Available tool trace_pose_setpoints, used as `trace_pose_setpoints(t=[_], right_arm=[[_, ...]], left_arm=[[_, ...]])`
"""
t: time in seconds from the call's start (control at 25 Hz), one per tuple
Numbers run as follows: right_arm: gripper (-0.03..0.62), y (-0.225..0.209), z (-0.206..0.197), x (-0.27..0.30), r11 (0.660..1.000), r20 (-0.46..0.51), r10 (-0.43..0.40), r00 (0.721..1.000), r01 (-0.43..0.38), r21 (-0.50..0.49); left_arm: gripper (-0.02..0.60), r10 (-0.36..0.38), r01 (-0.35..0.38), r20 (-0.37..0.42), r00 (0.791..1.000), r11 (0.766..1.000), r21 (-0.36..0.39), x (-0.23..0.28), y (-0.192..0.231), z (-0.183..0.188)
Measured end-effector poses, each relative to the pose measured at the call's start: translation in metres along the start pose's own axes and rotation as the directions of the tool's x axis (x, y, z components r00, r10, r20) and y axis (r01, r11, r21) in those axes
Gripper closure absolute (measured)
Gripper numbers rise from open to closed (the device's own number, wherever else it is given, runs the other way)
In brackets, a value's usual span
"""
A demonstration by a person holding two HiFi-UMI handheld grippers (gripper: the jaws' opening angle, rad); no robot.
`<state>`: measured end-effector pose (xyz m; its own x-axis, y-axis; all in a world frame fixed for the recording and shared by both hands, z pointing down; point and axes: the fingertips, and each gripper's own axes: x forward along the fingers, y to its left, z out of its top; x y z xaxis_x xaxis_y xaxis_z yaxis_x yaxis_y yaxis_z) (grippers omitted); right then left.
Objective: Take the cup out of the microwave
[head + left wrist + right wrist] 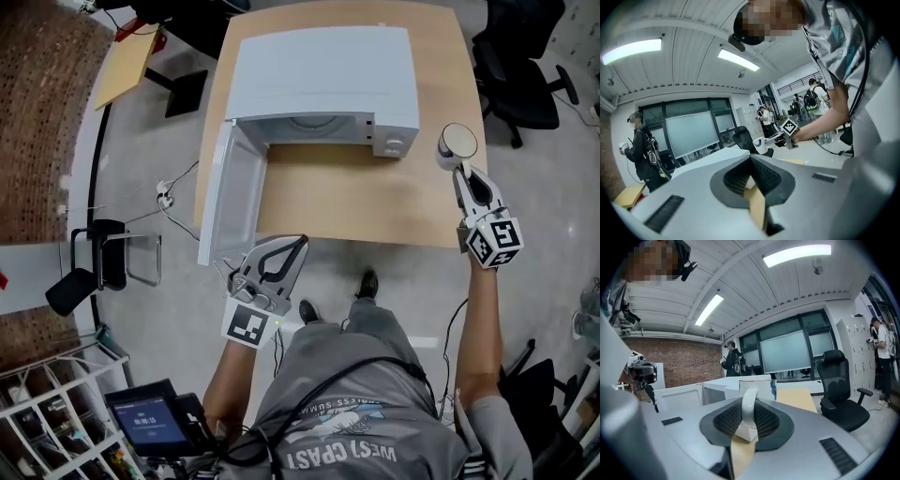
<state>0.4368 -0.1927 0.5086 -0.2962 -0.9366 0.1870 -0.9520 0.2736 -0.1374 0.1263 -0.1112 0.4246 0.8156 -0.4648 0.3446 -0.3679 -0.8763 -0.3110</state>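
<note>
The white microwave (323, 84) stands at the back of the wooden table (375, 202) with its door (230, 192) swung open to the left. The white cup (457, 145) hangs over the table's right edge, outside the oven. My right gripper (462, 171) is shut on its handle. In the right gripper view the handle (749, 414) sits between the pads, with the cup body (757, 389) beyond. My left gripper (298, 244) is off the table's front edge, beside the door's corner, shut and empty. The left gripper view shows the cup (761, 146) far off.
Black office chairs (525, 84) stand right of the table, and another black chair (94, 272) is at the left. A cardboard sheet (127, 61) and cables (169, 202) lie on the floor. A screen device (150, 417) is near my left side. People stand in the background.
</note>
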Motion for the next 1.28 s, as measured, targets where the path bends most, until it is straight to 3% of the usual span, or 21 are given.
trace_pose_setpoints(t=[0.6,1.28], right_arm=[[0.525,-0.055,-0.066,0.041,0.999,-0.060,-0.035,0.998,0.038,0.037],[0.525,-0.084,-0.132,0.086,0.996,-0.139,-0.041,0.989,0.052,0.074]], left_arm=[[0.538,-0.008,0.006,-0.070,0.998,1.000,-0.024,0.013,-0.011,-0.020],[0.538,-0.021,0.011,-0.136,0.990,0.997,-0.074,0.021,-0.017,-0.044]])
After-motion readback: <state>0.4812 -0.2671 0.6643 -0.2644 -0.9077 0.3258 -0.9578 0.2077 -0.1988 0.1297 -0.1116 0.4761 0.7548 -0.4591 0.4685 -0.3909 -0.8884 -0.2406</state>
